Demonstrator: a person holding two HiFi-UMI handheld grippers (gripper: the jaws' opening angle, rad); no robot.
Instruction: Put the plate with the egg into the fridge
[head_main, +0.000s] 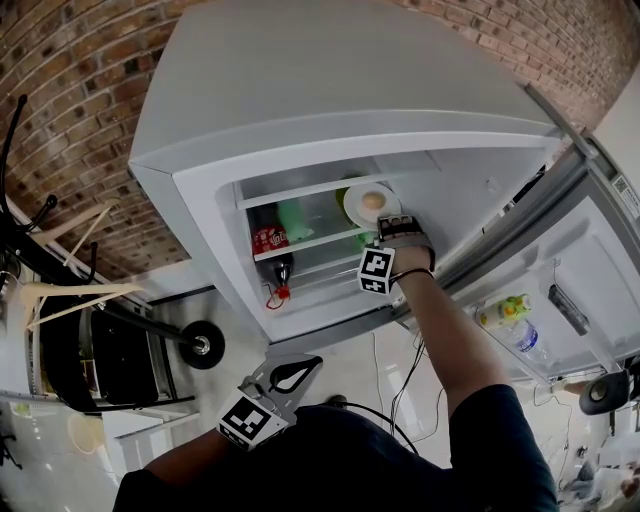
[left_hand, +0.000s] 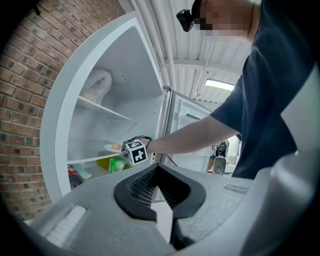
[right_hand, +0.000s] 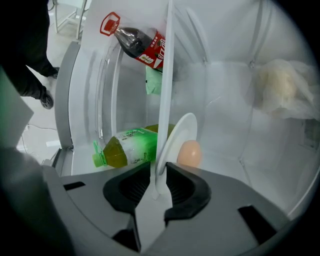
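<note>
Treat the plate (right_hand: 181, 135) as light, stiff and breakable, with a loose egg (right_hand: 189, 152); take its near rim, now inside the spread right gripper (right_hand: 158, 172).

white plate (right_hand: 182, 131), tan egg (right_hand: 189, 153), green bottle (right_hand: 126, 148), red-brown brick wall (head_main: 70, 90).

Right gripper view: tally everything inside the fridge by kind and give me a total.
Plate: 1
Egg: 1
Bottles: 2 (cola bottle, green tea bottle)
Pale green item, kind unclear: 1
Plastic bag: 1
Total: 6
</note>
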